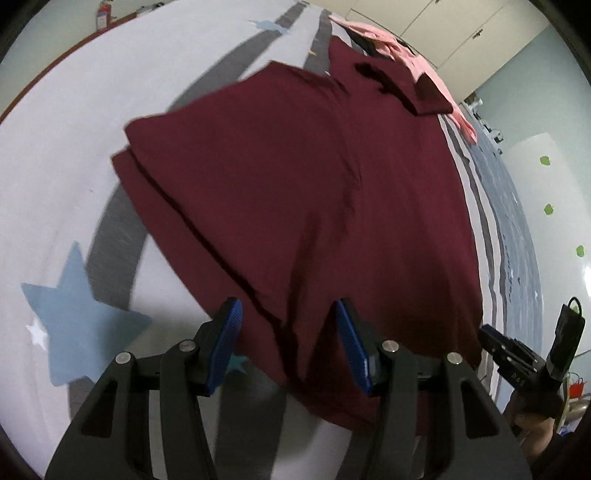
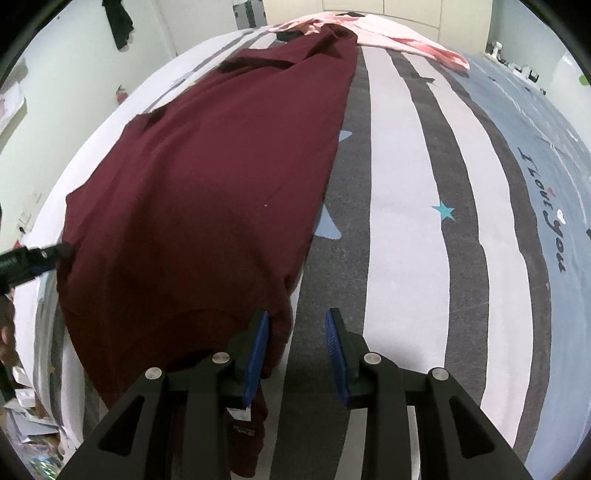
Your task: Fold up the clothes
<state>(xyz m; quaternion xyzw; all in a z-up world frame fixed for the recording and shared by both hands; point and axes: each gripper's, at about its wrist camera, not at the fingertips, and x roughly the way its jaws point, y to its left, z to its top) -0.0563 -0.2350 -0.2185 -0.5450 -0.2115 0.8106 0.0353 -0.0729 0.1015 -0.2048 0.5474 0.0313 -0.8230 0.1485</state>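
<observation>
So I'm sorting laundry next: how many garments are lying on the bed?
2: a maroon shirt spread across the striped bedspread, and a pink garment at its far end. A dark item there is unclear.

The whole scene is set on a bed (image 2: 406, 206), covered with a sheet striped in wavy grey and white bands, with blue stars (image 1: 77, 314) printed on it and a pale blue section where "I love you" (image 2: 543, 210) is written. Pale greenish walls (image 2: 74, 74) can be seen around it. Cream wardrobe doors (image 1: 443, 29) are visible past the far end of the bed. A red fire extinguisher (image 1: 102, 14) is propped by the wall. Green stickers (image 1: 548, 208) are dotted on a white panel, and clutter is piled on the floor (image 2: 26, 424).
</observation>
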